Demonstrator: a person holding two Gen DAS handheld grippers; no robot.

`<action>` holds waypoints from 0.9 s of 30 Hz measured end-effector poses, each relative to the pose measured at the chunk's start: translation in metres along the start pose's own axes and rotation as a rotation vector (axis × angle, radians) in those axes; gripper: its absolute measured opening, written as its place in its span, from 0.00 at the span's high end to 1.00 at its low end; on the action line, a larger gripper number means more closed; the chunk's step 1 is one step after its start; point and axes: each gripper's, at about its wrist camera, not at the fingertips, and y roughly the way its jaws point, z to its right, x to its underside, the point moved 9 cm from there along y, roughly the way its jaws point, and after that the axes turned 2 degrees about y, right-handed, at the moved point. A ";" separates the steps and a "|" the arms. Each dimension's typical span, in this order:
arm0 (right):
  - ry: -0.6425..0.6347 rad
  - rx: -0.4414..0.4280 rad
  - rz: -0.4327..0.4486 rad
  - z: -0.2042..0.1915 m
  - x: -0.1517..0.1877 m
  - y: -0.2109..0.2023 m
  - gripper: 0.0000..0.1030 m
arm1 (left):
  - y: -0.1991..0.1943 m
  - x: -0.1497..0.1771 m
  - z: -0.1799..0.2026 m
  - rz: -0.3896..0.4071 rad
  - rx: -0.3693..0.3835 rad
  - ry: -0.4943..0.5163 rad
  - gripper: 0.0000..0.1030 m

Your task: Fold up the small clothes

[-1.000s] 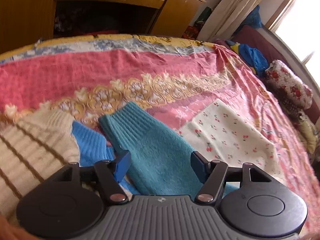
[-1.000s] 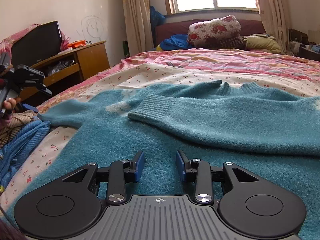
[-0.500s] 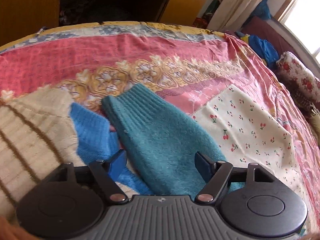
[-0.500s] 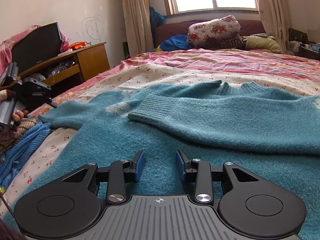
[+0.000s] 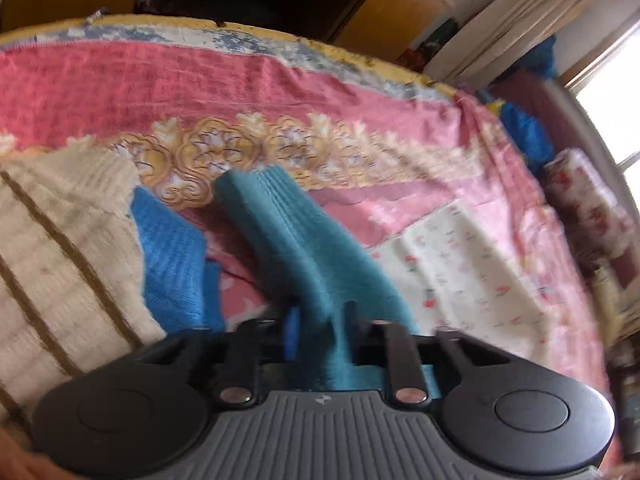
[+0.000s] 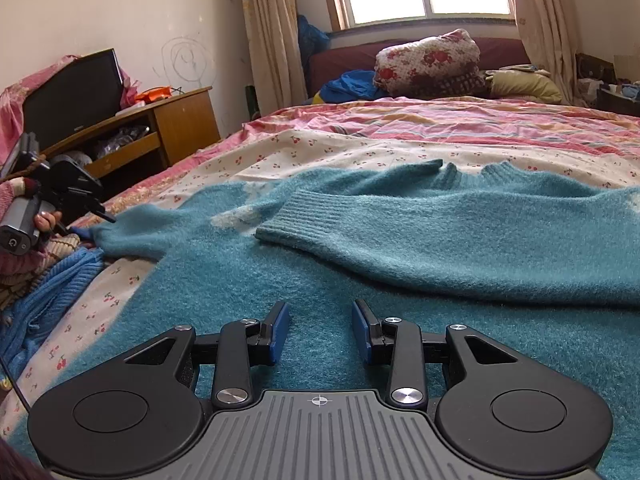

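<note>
A teal knit sweater (image 6: 400, 240) lies spread on the bed, one sleeve folded across its body with the ribbed cuff (image 6: 304, 216) at the middle. Its other sleeve (image 5: 296, 240) stretches out to the left. My left gripper (image 5: 320, 328) is shut on that sleeve, pinching the fabric between its fingers; it also shows at the far left of the right wrist view (image 6: 60, 192). My right gripper (image 6: 320, 334) is open and empty, low over the sweater's lower body.
A bright blue knit (image 5: 172, 256) and a cream striped knit (image 5: 60, 248) lie left of the sleeve. The bed has a pink patterned cover (image 5: 200, 92) and a cherry-print sheet (image 5: 472, 264). A wooden cabinet (image 6: 160, 128) stands beside the bed; pillows (image 6: 428, 60) lie under the window.
My left gripper has gone from open around the teal sleeve to shut on it, bunching the fabric. My right gripper has not moved.
</note>
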 end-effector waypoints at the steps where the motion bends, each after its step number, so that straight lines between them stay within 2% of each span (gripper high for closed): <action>1: 0.000 0.000 0.000 0.000 0.000 0.000 0.66 | -0.002 0.000 0.001 0.005 0.012 -0.005 0.81; 9: 0.023 0.007 0.012 0.002 -0.002 -0.005 0.67 | -0.018 0.003 0.019 0.030 0.100 0.032 0.83; 16: 0.058 -0.006 0.021 0.004 0.000 -0.030 0.67 | -0.044 0.021 0.065 0.013 0.223 0.130 0.83; 21: 0.052 -0.014 0.017 0.005 0.002 -0.050 0.67 | -0.061 0.053 0.112 -0.035 0.334 0.220 0.83; 27: 0.071 0.001 0.030 0.019 0.002 -0.072 0.67 | -0.085 0.109 0.170 -0.124 0.469 0.340 0.83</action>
